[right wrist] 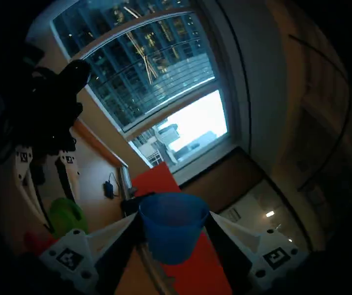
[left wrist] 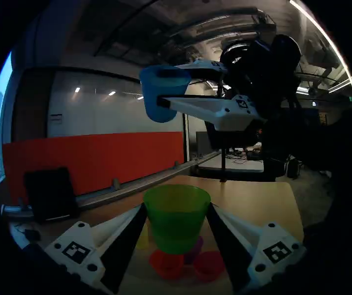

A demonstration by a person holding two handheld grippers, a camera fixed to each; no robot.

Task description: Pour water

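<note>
Left gripper view shows us the left gripper [left wrist: 176, 209] clasping the translucent green plastic cup [left wrist: 176, 223] at lower centre, while our right gripper [left wrist: 169, 86] holds the blue plastic cup [left wrist: 160, 101] roughly upright higher in the frame, slightly left.

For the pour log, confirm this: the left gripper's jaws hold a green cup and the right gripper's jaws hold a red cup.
Not quite. The cup in the right gripper is blue, not red: the right gripper view shows the blue cup between its jaws. The left gripper does hold the green cup.
</note>
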